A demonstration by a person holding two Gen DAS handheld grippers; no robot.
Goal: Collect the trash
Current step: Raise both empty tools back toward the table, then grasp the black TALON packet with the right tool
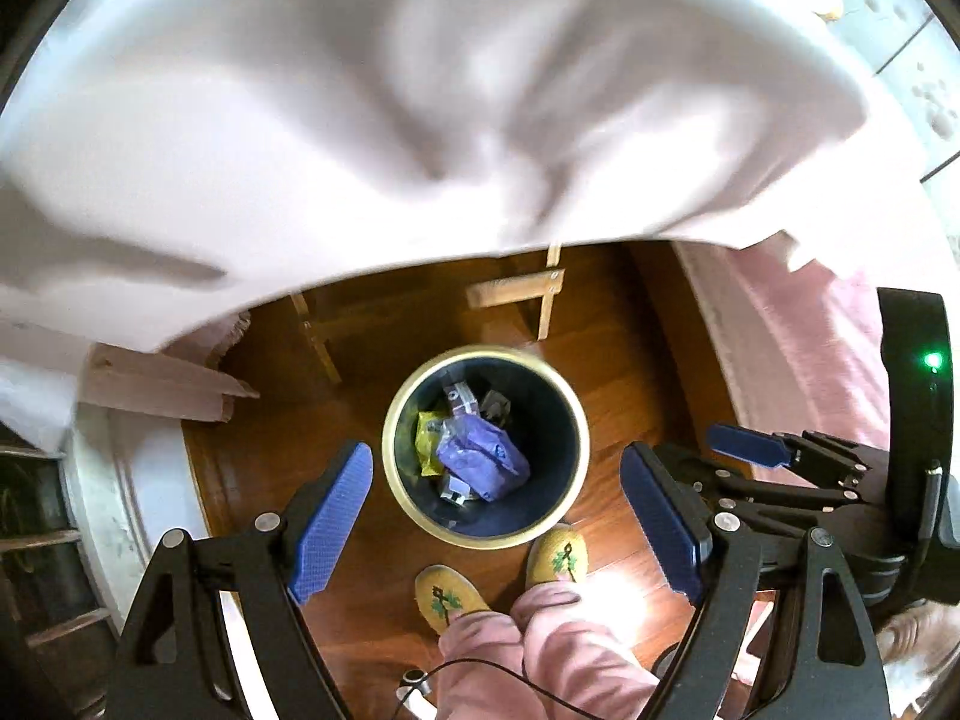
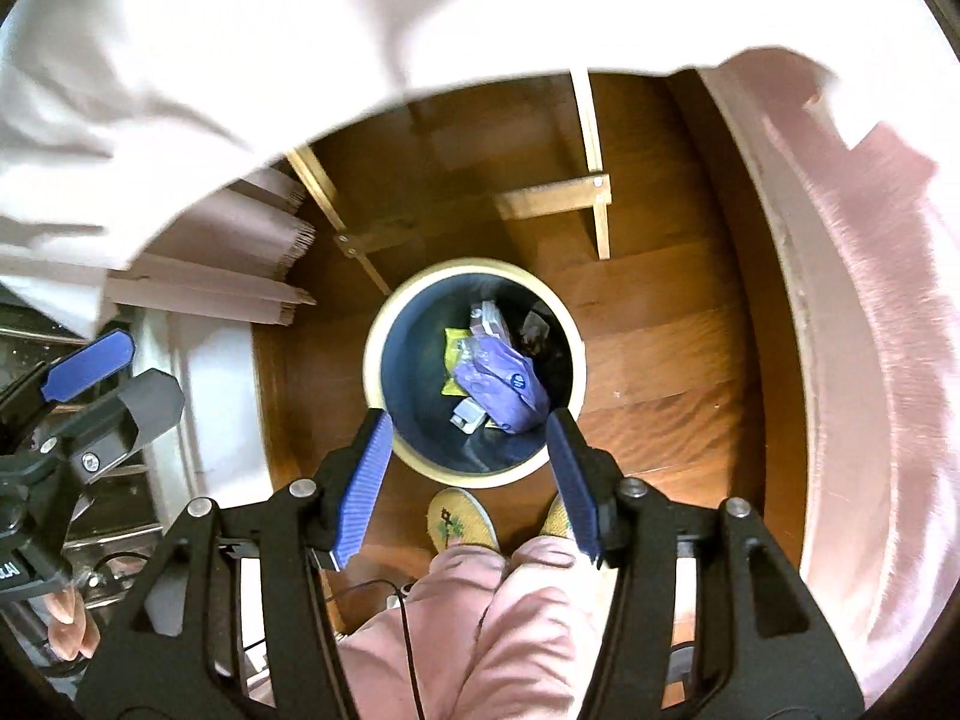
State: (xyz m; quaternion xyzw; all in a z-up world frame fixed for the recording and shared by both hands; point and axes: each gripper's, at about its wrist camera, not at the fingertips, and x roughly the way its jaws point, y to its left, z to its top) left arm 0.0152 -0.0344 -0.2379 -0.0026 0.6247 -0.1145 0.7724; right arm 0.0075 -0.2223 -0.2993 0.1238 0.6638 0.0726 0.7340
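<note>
On the far left, some folded cardboard [image 2: 240,288] is propped by a white wall base, under a big white cloth [image 1: 390,120] that's draped over the top of both views. The left gripper [image 1: 498,516] is held over the floor with its jaws spread wide and nothing gripped between the 2 blue pads [image 1: 330,522]. In the middle, a round trash bin [image 1: 393,438] with a cream rim is parked on the wood floor [image 2: 660,360], just in front of 2 yellow slippers [image 1: 450,594] and pink trouser legs [image 2: 510,618]. The trash is already sitting inside the bin: a purple packet [image 2: 504,384] lies on top, with a yellow wrapper [image 1: 427,438] and some grey bits tucked under it. The right gripper [image 2: 474,480] is held above the bin's near rim, jaws apart and empty as well. Off to the right, a pink fabric [image 2: 870,330] is seen along the edge of the floor.
</note>
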